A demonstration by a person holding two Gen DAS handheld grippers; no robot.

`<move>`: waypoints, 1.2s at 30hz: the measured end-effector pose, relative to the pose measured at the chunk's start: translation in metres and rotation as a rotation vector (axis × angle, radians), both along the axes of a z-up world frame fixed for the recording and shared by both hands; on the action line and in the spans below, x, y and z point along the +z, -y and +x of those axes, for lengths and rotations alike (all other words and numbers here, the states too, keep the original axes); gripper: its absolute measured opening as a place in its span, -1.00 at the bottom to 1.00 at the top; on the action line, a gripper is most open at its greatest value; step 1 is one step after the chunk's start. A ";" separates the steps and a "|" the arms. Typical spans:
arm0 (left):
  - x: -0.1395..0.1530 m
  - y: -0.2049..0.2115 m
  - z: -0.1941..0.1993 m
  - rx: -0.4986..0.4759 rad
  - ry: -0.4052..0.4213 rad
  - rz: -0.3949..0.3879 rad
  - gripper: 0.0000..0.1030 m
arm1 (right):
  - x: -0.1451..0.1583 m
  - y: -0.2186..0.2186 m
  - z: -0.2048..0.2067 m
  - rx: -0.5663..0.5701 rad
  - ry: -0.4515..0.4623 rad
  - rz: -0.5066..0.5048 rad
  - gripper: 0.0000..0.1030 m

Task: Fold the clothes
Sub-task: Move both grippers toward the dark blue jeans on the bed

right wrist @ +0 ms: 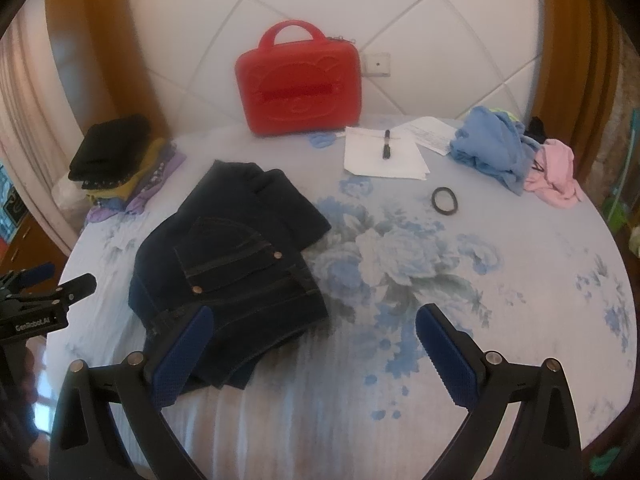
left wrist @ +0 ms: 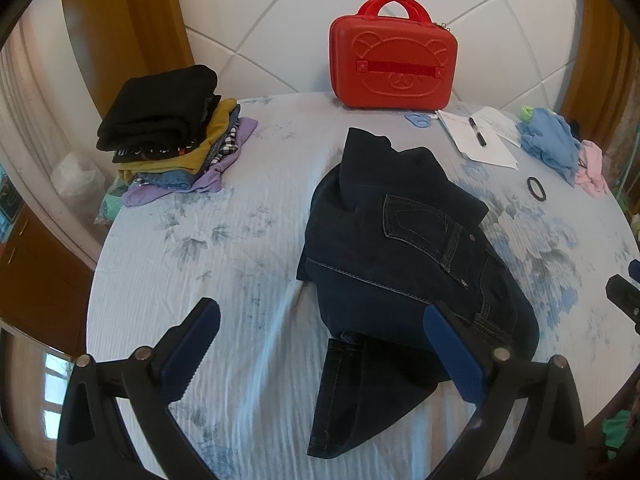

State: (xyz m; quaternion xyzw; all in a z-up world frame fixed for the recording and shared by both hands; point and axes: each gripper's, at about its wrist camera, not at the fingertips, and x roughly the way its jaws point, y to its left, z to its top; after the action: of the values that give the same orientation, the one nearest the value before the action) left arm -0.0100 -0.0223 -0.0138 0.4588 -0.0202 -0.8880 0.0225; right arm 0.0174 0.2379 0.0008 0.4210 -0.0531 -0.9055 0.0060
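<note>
red case [left wrist: 393, 64] at headboard | pen [right wrist: 387, 145] on papers [right wrist: 382, 156] | hair tie [right wrist: 444, 201] on sheet

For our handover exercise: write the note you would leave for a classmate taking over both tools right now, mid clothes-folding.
Left tool: open, holding nothing, over the near edge of the dark jeans.
Right tool: open, holding nothing, just right of the jeans.
Jeans lie roughly folded mid-bed, one leg end sticking out toward you.
Done: folded stack at far left.
Left: tidy the jeans and stack them; then the blue garment and pink garment, crumpled at far right.
</note>
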 end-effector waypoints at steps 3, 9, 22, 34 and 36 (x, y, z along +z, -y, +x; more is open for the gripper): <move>-0.001 0.000 0.000 0.002 0.002 0.002 1.00 | 0.000 0.000 -0.001 -0.001 0.003 0.001 1.00; -0.002 0.001 -0.001 -0.004 0.005 0.002 1.00 | -0.001 0.000 -0.001 -0.003 0.009 -0.002 1.00; -0.004 0.006 -0.003 0.005 0.013 0.011 1.00 | -0.002 0.000 -0.002 -0.009 0.020 -0.006 1.00; -0.012 0.015 -0.006 0.005 0.028 0.021 1.00 | -0.014 0.003 -0.007 -0.004 0.051 -0.027 1.00; -0.014 0.018 -0.007 -0.006 0.018 0.031 1.00 | -0.017 0.002 -0.008 -0.006 0.061 -0.044 1.00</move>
State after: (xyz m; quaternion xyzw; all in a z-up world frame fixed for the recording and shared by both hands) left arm -0.0174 -0.0403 -0.0279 0.4670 -0.0082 -0.8841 0.0126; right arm 0.0093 0.2355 -0.0161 0.4481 -0.0742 -0.8908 0.0109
